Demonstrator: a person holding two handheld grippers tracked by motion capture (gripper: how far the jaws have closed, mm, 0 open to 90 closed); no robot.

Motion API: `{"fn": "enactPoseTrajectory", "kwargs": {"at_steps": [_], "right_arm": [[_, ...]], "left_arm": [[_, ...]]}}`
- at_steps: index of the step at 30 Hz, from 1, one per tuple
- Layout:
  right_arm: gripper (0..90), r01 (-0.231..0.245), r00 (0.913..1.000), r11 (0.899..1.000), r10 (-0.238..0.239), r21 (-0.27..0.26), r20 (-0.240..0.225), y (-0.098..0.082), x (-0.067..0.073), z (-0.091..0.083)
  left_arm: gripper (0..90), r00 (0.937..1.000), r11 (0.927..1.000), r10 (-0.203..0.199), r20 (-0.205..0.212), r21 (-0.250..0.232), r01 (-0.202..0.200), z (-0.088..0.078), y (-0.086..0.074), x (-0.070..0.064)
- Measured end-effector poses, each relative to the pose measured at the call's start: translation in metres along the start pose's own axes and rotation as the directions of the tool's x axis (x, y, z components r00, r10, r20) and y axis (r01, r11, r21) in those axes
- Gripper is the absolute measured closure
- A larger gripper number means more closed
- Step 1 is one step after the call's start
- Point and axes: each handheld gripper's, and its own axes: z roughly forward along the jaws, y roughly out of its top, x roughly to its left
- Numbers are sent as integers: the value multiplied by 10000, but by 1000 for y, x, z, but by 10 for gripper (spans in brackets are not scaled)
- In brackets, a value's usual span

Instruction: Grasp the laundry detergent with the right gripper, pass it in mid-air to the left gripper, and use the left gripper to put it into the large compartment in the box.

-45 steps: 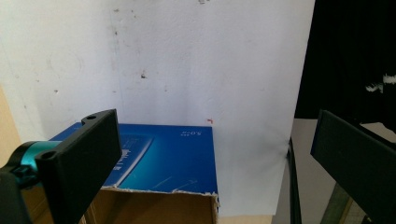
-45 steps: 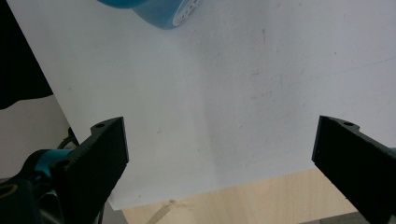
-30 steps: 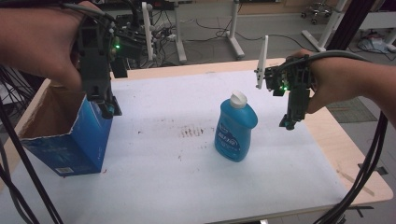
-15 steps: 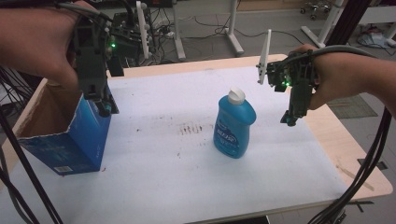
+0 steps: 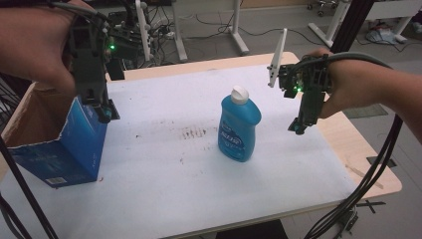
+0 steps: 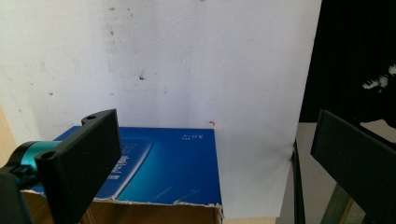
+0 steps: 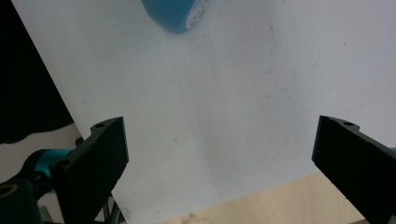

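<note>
A blue dish-soap bottle (image 5: pixel 239 128) with a white cap stands upright mid-table; its base (image 7: pixel 176 14) shows at the top of the right gripper view. An open blue cardboard box (image 5: pixel 59 144) sits at the table's left edge, its blue wall (image 6: pixel 163 168) and torn rim below the left jaws. My left gripper (image 5: pixel 102 112) hangs over the box's right wall, open and empty (image 6: pixel 215 163). To the right of the bottle, my right gripper (image 5: pixel 297 128) hovers above the table, apart from it, jaws wide open with nothing between them (image 7: pixel 219 158).
A white sheet (image 5: pixel 199 164) covers the wooden table (image 5: pixel 366 164); faint dark smudges mark its middle. Cables hang at the left and right table edges. Desk legs and floor cables lie beyond the far edge.
The right gripper has risen slightly and shifted a little away from the bottle. The left gripper stays over the box wall.
</note>
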Motion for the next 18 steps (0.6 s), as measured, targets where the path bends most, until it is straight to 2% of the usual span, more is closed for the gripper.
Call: {"fn": "enactPoseTrajectory", "kwargs": {"at_steps": [3,5,8,10,11,18], "right_arm": [[29,-248,9997,9980,243,-586,-90,-6,5,2],[29,-371,9993,9964,362,-762,-122,-10,9,3],[30,-713,9974,9877,698,-1390,-155,-19,13,5],[30,-1014,9948,9747,965,-1990,-341,-27,16,8],[30,-1227,9923,9651,1151,-2315,-463,-31,18,10],[29,-1848,9828,9222,1734,-3398,-638,-57,33,21]], "left_arm": [[18,10000,10000,-2,14,-47,2,1,-1,-2],[18,10000,10000,37,5,-17,-37,1,-1,-2],[17,10000,9999,72,-3,-88,-72,2,-1,-4],[18,9999,9999,94,36,-137,-93,4,-2,-4],[17,9999,9999,122,25,-119,-122,4,-2,-4],[17,10000,9998,94,31,-152,-93,5,-6,-2]]}}
